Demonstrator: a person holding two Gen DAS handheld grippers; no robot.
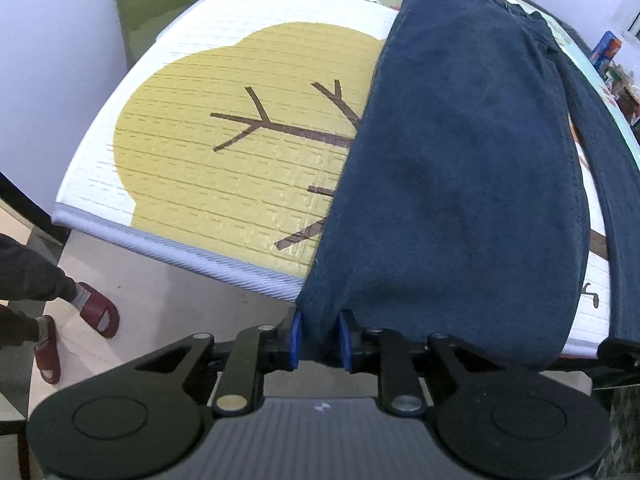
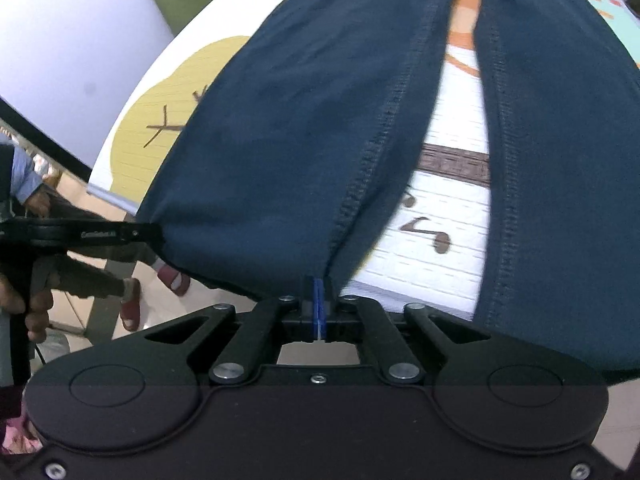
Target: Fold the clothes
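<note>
Dark navy trousers (image 1: 460, 160) lie lengthwise on a printed play mat (image 1: 224, 160), legs pointing toward me. My left gripper (image 1: 320, 340) is shut on the outer hem corner of the left leg, just past the mat's near edge. My right gripper (image 2: 319, 308) is shut on the inner seam end of that same leg (image 2: 304, 140), its blue pads pressed together on cloth. The other leg (image 2: 560, 160) hangs free over the edge at right. In the right wrist view the left gripper (image 2: 154, 236) shows side-on at the leg's left corner.
The mat covers a table and shows a yellow tree (image 1: 240, 140) and brown trunk print (image 2: 456, 164). A green chair (image 1: 160, 0) stands at the far left. A person's feet in red slippers (image 1: 98, 316) are on the floor at left. A hand (image 2: 28, 304) holds the left gripper's grip.
</note>
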